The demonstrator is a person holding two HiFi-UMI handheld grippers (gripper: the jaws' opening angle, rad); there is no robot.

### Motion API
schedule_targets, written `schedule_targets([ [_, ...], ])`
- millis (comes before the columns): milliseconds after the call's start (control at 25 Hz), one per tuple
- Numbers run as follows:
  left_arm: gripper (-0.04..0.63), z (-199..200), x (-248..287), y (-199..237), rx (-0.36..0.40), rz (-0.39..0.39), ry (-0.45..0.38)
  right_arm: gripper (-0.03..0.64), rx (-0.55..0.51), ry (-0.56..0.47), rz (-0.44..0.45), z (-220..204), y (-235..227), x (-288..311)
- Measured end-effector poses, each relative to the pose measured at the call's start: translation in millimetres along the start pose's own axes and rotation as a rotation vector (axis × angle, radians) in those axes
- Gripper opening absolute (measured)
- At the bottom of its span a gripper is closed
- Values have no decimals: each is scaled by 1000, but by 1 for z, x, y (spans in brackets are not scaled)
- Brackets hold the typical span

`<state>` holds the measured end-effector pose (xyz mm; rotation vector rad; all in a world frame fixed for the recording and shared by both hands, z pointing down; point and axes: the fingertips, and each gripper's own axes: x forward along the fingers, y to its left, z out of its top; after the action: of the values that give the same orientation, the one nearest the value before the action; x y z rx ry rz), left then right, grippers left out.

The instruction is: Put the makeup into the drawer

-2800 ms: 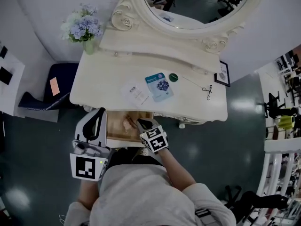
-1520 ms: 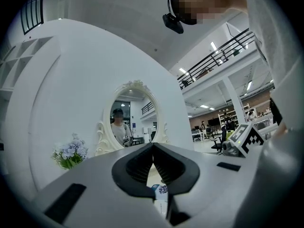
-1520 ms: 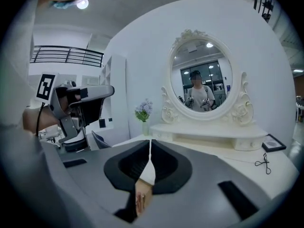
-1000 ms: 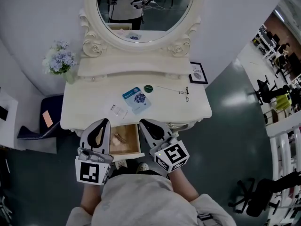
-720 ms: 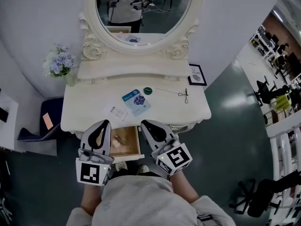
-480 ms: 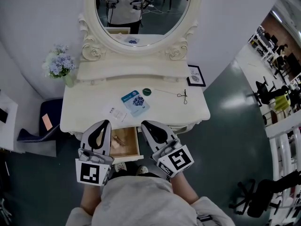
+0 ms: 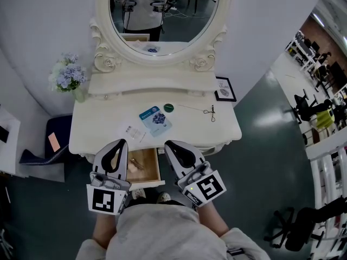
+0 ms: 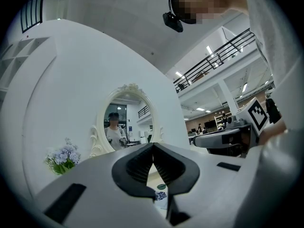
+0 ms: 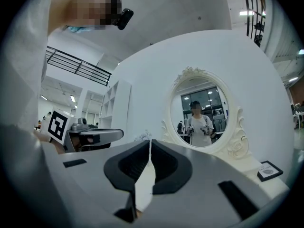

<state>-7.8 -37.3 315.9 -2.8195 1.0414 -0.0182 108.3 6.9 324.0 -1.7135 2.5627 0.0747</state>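
Observation:
The wooden drawer (image 7: pixel 145 172) of the white dressing table (image 7: pixel 108 124) stands pulled out, with a small pale makeup item (image 7: pixel 135 163) lying inside. My left gripper (image 7: pixel 115 143) is shut and empty, held over the drawer's left edge. My right gripper (image 7: pixel 172 144) is shut and empty too, just right of the drawer. On the tabletop lie a blue sachet (image 7: pixel 155 118), a white packet (image 7: pixel 133 131) and a small green round pot (image 7: pixel 168 108). In the left gripper view the jaw tips (image 8: pixel 152 146) meet. In the right gripper view the jaw tips (image 9: pixel 150 142) also meet.
An oval mirror (image 7: pixel 162 12) rises behind the table. A vase of blue flowers (image 7: pixel 66 79) stands at the back left and a small framed picture (image 7: pixel 224 89) at the back right. An eyelash curler (image 7: pixel 209 111) lies near the frame. A dark stool (image 7: pixel 40 140) sits left of the table.
My right gripper has come out of the drawer and drawn back beside it. In the last second both grippers have barely moved and the drawer has stayed pulled out.

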Motion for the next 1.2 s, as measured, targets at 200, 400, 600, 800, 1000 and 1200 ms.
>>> schedule_targets([
  [200,14,-1,0,2,0,4,-5,25,-3,-2,0,0,-1,2],
  [400,15,-2,0,4,-2,8,2,25,-8,0,3,0,0,4],
  [600,15,-3,1,6,-7,9,3,25,-9,4,3,-1,-1,7],
  [800,15,-4,2,7,-8,9,4,25,-9,3,4,-2,-1,9],
  [1000,14,-3,4,9,-7,9,-1,25,-5,-2,9,-1,-2,12],
  [1200,14,-4,7,11,-9,7,6,25,-11,1,9,0,-3,15],
])
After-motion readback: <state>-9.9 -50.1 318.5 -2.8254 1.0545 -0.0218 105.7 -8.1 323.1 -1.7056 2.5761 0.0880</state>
